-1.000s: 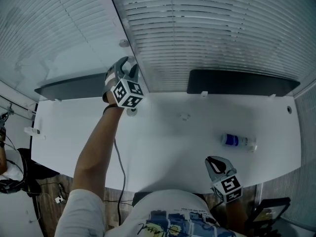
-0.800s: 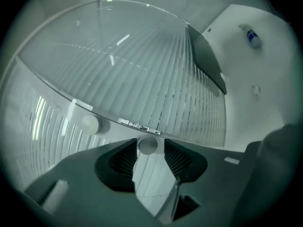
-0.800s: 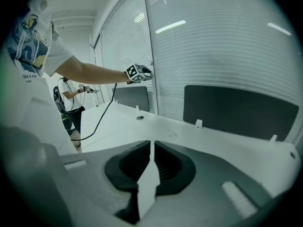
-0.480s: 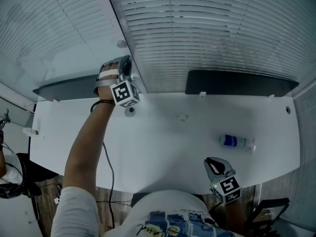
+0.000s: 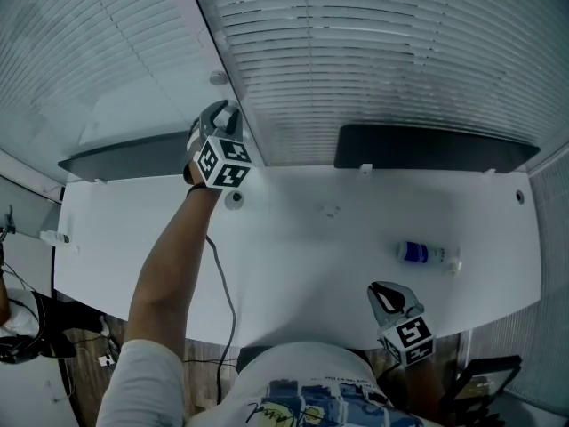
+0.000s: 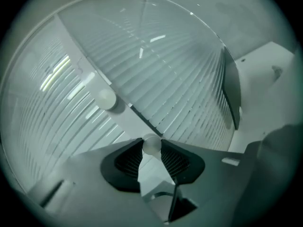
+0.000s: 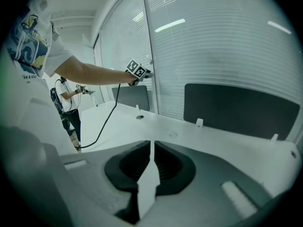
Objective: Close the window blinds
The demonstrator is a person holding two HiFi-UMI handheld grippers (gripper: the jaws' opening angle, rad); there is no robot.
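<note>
At the window, our left gripper (image 5: 224,118) is clamped on a small white knob (image 6: 151,144) on the upright frame (image 5: 213,43) between two panes; its jaws have just been closing onto that knob, then eased back a shade, and the knob sits pinched between their tips. A second knob (image 6: 106,99) sits farther up the same frame, untouched. Our right gripper (image 5: 384,290) hangs idle near the body, jaws together with nothing between them.

The blinds (image 5: 373,52) hang full length over the right pane, and a matching set (image 5: 80,52) covers the left one; dark gaps show between the slats beside the frame, so we judge them not yet turned flat. By our reading the grip is made and the real work remains: the knob must be turned until the slats close up, and the left pane may need the same.

Below the glass runs a white desk (image 5: 311,274), with two dark panels (image 5: 427,148) standing along its far edge; a round cable hole (image 5: 235,198) lies just under the left gripper; a small bottle (image 5: 427,253) lies on its side on the right half, apart from both tools; a black cable (image 5: 222,283) trails from the left gripper off the near edge. Beyond the desk another person (image 7: 71,100) stands in the room.
</note>
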